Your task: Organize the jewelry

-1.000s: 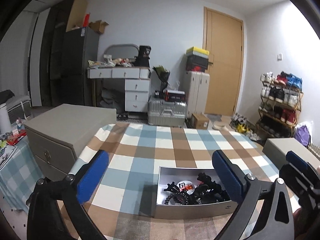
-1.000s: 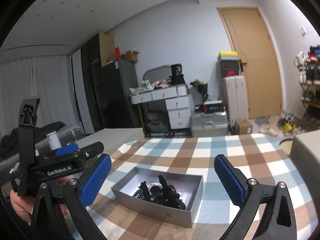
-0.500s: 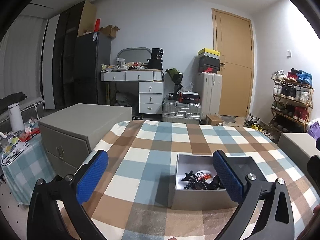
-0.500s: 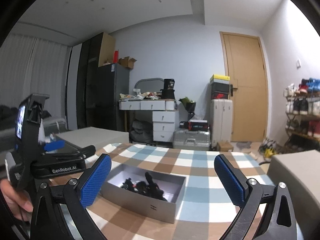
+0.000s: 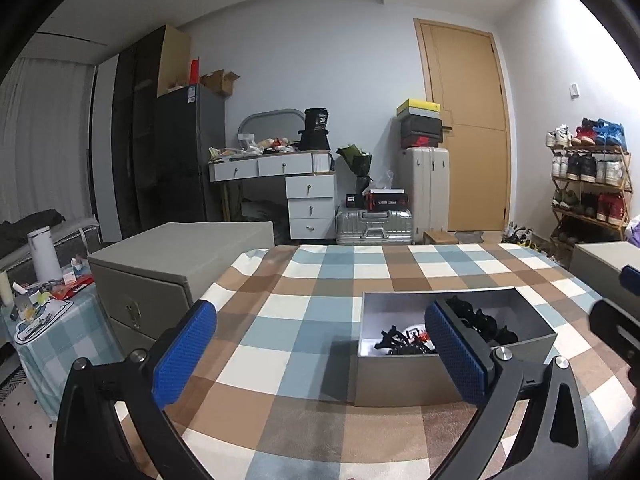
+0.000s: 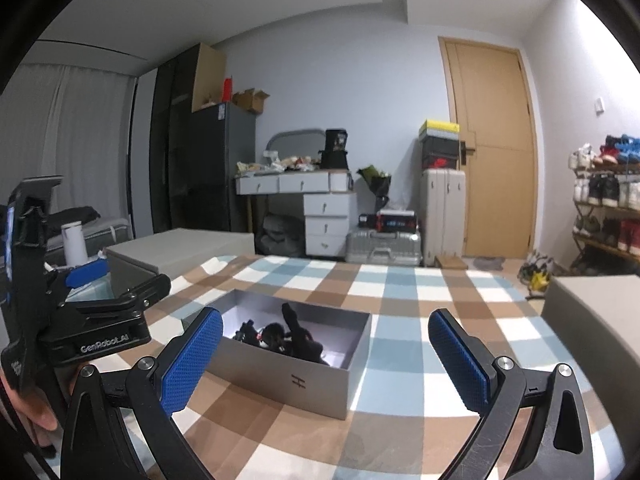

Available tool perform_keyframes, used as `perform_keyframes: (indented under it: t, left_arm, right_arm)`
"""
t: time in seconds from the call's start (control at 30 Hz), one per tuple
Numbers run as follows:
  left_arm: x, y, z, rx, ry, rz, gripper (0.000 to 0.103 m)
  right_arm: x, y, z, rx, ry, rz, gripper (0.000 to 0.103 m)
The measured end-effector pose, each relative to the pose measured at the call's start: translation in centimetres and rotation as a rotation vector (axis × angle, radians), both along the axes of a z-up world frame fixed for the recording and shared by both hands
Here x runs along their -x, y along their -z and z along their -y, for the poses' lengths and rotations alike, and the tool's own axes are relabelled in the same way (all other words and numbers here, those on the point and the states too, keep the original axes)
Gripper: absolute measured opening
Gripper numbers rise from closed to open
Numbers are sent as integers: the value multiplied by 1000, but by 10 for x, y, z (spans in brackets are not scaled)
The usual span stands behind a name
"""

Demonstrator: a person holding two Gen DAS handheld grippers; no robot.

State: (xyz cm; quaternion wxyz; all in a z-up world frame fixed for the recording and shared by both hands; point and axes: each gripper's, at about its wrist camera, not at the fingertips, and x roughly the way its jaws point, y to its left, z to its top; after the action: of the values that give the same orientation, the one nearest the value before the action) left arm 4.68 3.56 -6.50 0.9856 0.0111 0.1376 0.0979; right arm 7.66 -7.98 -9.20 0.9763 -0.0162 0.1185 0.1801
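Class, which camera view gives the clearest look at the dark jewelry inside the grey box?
The right wrist view: the jewelry lies unobstructed in the open grey box. In the left wrist view, a blue finger of the left gripper partly covers the pile.

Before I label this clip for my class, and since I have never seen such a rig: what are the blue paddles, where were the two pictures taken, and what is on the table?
There is no robot here. A person holds a hand tool in each hand, and each tool has two fingers with blue pads and a wide-angle camera looking along them. One picture comes from the left gripper, the other from the right gripper. Both stand wide open and hold nothing. In the right view you also see the left tool from the side, with the person's hand around it. On the checked tablecloth sits an open grey box with a heap of dark jewelry inside; the single pieces are too small to tell apart. Neither gripper touches the box.
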Motion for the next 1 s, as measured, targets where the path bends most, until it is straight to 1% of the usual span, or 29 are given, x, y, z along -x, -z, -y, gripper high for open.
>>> perform_keyframes:
  t: [0.07,0.13,0.23,0.27,0.3,0.4,0.43,0.6,0.7,1.0]
  left_arm:
    - [1,-1,2,-4,14,0,102]
    - [0,-1,3,-6,31,-6,102]
    - [-9,2,0,16,35,-65,102]
    - [-11,3,-1,23,33,-73,102]
    - [-9,3,-2,30,34,-71,102]
    - [2,1,-2,44,52,-24,102]
    - [3,0,-4,56,55,-24,102]
    - [5,0,-3,56,28,-23,102]
    - [3,0,-3,56,31,-26,102]
    - [1,2,-2,56,42,-27,102]
  right_arm:
    - [-5,3,-4,23,14,-38,103]
    - [-6,4,-5,32,7,-45,103]
    - [-5,4,-5,33,-14,-42,103]
    - [-4,4,-4,27,-16,-41,103]
    - [-4,4,-2,21,-15,-42,103]
    - [-7,4,-1,9,-7,-49,103]
    - [-9,3,-1,8,-6,-51,103]
    - [-9,3,-3,15,-7,-46,103]
    - [-6,3,-4,19,-6,-33,103]
    - [-8,4,-6,19,-7,-35,103]
